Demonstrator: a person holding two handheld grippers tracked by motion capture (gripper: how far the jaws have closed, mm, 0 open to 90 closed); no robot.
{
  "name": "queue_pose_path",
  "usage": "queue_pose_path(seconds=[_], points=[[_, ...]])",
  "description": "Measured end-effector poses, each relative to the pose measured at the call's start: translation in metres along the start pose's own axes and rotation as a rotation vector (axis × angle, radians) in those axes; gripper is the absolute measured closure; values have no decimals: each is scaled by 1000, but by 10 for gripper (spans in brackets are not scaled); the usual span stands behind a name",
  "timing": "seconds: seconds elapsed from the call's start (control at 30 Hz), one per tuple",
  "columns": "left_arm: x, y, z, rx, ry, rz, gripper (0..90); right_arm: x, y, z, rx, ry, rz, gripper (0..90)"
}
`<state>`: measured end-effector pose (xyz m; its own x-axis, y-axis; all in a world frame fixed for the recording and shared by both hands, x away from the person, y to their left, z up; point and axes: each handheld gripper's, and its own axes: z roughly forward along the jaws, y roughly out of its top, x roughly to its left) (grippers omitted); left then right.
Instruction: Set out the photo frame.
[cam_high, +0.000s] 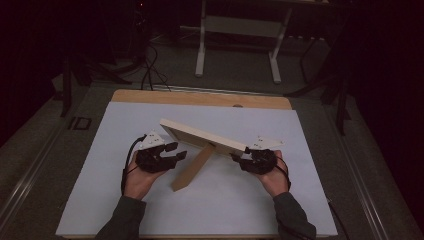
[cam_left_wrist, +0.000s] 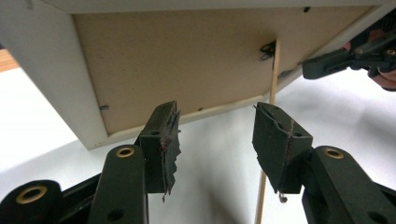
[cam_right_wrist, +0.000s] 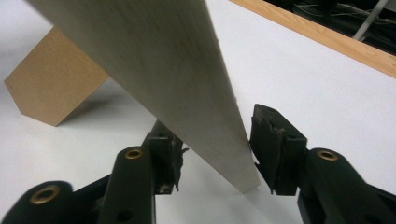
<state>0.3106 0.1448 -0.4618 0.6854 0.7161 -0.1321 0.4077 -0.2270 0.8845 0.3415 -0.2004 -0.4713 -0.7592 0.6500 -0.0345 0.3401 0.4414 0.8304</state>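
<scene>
A pale wooden picture frame with a brown fibreboard back stands tilted on the white counter, propped on its brown stand. The left hand-held gripper is released, just beside the frame's back. The right hand-held gripper has the frame's corner between its jaws; whether they press it cannot be told.

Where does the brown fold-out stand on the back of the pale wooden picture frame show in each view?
High view: the brown fold-out stand slants from the pale wooden picture frame down to the white table cover, centre.
Left gripper view: seen edge-on, a thin strip right of centre.
Right gripper view: a brown panel at far left.
Shared landmark: the frame itself.
</scene>
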Motion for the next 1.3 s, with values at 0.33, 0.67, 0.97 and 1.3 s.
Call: queue_pose_path(seconds=[0.33, 0.67, 0.97, 1.3], points=[[7, -1, -4, 4, 37, -34, 503, -2, -4, -2, 7, -1, 0, 508], [12, -3, -3, 11, 48, -55, 503, -6, -11, -9, 23, 17, 7, 502], [14, -5, -1, 16, 44, -72, 516, -11, -19, -14, 44, 18, 13, 511], [16, -6, 1, 34, 59, -91, 540, -23, -20, -22, 61, -9, 32, 519]])
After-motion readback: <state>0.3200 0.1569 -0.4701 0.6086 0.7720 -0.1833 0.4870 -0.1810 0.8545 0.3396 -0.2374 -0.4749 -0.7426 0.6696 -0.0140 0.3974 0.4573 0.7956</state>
